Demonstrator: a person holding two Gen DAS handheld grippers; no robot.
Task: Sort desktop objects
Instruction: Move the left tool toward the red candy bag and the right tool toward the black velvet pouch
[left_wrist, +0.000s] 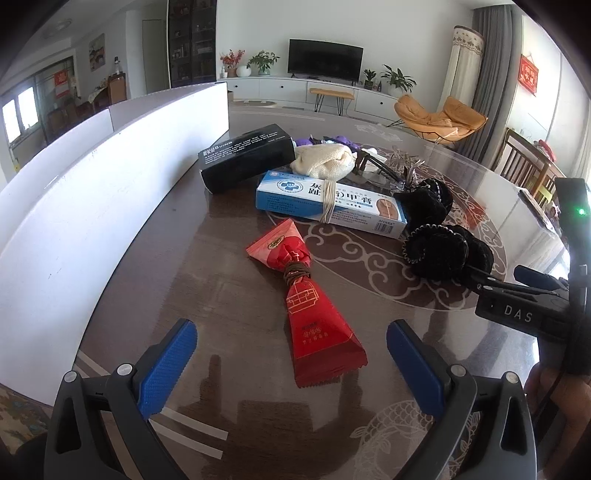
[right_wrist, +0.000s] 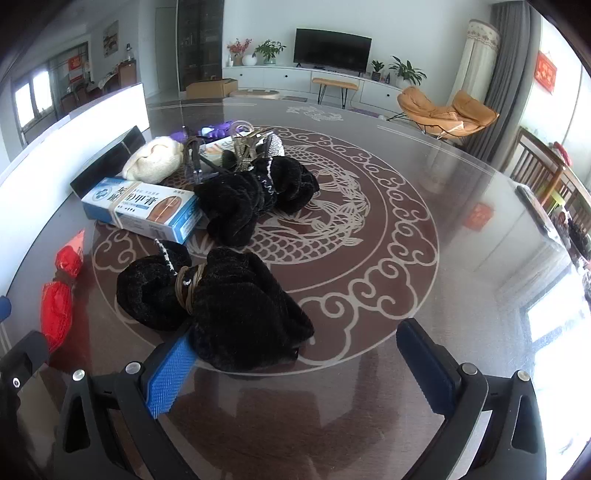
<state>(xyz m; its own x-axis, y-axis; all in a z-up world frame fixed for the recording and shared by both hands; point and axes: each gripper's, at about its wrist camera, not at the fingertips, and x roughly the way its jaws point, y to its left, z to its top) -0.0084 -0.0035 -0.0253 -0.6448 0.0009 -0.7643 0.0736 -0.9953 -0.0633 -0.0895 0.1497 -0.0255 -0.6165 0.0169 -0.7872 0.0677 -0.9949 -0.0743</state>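
On the table (left_wrist: 155, 258), near its white wall, your left gripper (left_wrist: 291, 354) gaped wide and empty; the red packet (left_wrist: 314, 314) lay just ahead, lengthwise between the fingers, nearer than your equally open right gripper (right_wrist: 295, 354).

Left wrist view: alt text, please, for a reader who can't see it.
The open left gripper hovers over a red foil packet on a dark patterned table. Beyond lie a blue-and-white box, a black box and black fuzzy bundles.
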